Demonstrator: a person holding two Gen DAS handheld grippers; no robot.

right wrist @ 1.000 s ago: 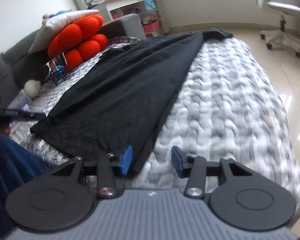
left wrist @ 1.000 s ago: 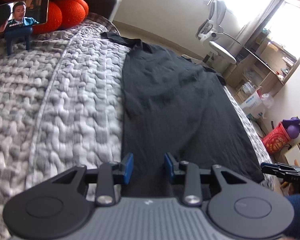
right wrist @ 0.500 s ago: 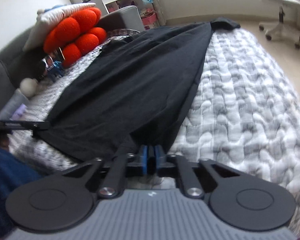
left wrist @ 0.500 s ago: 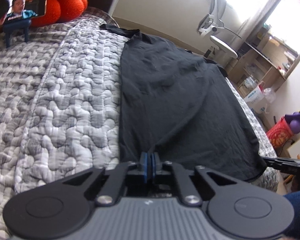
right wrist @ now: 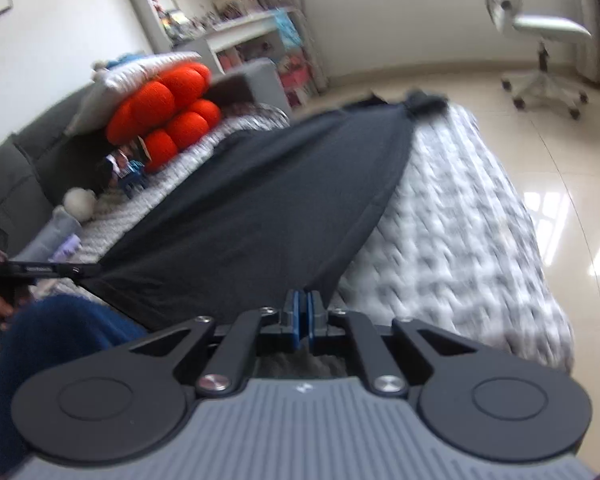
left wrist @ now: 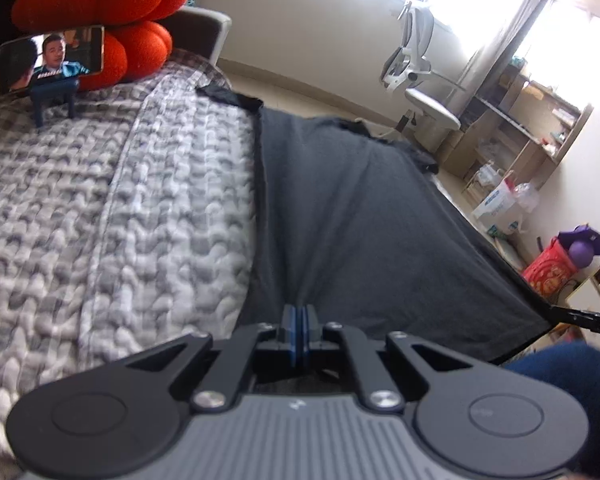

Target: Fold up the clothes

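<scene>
Garment [left wrist: 352, 216] spread lengthwise on quilt [left wrist: 112, 216], near hem apparently lifted off it. Left gripper [left wrist: 300, 330] at hem's left corner, right gripper [right wrist: 303, 318] at right corner. Phone on stand [left wrist: 54, 62] far left, cushions [left wrist: 112, 8] behind it. Office chair [right wrist: 540, 40] on floor beyond bed.

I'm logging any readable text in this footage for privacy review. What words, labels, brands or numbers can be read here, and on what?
None reads clearly.
Phone on its blue stand: a white caption under the video, too small to read.
White bag by the shelves: blue print, blurred.
Red bag: gold pattern, illegible.
Right gripper's arm seen from the left wrist: small white letters, unreadable.
Left gripper body: a small logo, no words.
</scene>
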